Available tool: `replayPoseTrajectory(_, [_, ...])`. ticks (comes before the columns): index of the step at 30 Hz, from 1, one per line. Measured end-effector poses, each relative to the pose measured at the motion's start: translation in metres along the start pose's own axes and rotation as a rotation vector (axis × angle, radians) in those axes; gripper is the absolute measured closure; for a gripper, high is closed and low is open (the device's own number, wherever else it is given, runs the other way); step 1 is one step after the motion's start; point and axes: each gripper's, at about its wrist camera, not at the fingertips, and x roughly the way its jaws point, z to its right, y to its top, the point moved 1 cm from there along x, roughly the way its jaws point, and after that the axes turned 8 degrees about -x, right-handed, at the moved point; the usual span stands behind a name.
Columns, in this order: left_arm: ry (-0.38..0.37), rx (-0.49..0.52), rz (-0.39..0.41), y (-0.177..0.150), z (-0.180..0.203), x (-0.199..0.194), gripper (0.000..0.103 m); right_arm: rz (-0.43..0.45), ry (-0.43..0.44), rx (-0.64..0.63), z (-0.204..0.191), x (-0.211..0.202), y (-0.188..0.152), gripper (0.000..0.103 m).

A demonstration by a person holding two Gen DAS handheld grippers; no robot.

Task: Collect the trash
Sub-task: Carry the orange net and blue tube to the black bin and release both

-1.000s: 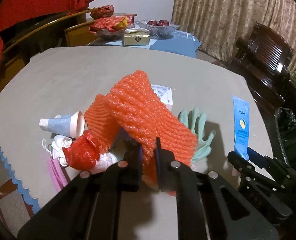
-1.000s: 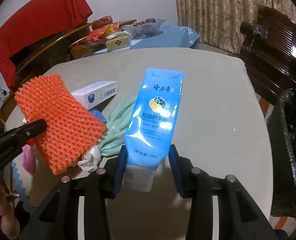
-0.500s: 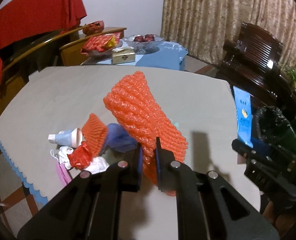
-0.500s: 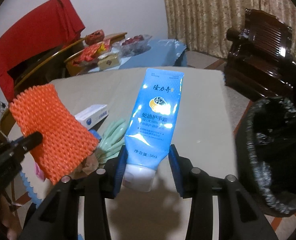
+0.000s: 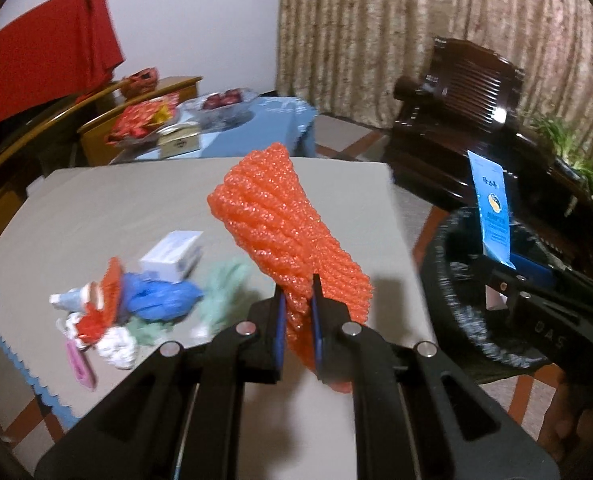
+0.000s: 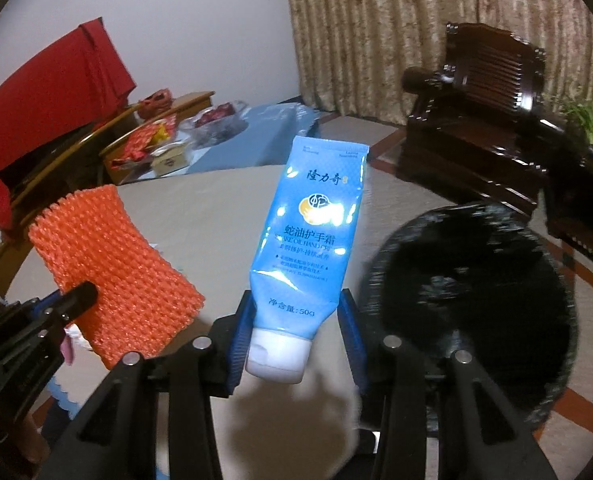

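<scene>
Orange foam net (image 5: 284, 240): clamped between the blue pads of the left gripper (image 5: 297, 330), jaws nearly together on its lower part. It stands up and leans away from the camera, held above the surface (image 5: 136, 208). In the right wrist view the same net (image 6: 112, 276) shows left of the trash bin.
Landmark: trash bin (image 6: 468, 308), round, lined with a black bag, on the floor at the right edge of the surface. All places below are given against it.
Trash pile (image 5: 136, 312): far left of the bin, near the surface's left edge. Blurred; red, blue, white and pale green scraps and a pink strip lie together.
White box (image 5: 172, 256): left of the bin, on the surface, just behind the pile.
Side table (image 5: 256, 120): left of the bin and well behind it, blue cover, carrying a glass bowl of red fruit (image 5: 224, 102) and red packets.
Blue hand cream tube (image 6: 308, 236): just left of the bin in the right wrist view, cap down. From the left wrist view the tube (image 5: 492, 216) is over the bin's rim (image 5: 456, 312).
Right gripper (image 6: 294, 320): jaws part-way apart, pads pressed on both sides of the tube just above its white cap (image 6: 276, 360).
Dark wooden armchair (image 6: 484, 92): behind the bin, in front of the beige curtain (image 6: 416, 20).
</scene>
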Motion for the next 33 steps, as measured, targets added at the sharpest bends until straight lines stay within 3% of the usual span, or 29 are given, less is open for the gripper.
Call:
replayPoseTrajectory(13, [-0.145, 0.083, -0.025, -0.006, 0.137, 0.024, 0.093, -0.026, -0.153, 0.037, 0.124, -0.008, -0.020, 0.061])
replayPoseTrajectory(27, [-0.108, 0.079, -0.118, -0.020, 0.210, 0.076, 0.093, -0.116, -0.170, 0.021, 0.198, 0.034, -0.034, 0.061])
replayPoseTrajectory(31, [-0.115, 0.097, -0.159, -0.030, 0.226, 0.094, 0.091, -0.204, -0.109, 0.041, 0.227, 0.061, -0.044, 0.061])
replayPoseTrajectory(33, [-0.120, 0.105, -0.189, -0.034, 0.231, 0.104, 0.084, -0.244, -0.126, 0.045, 0.238, 0.070, -0.051, 0.060])
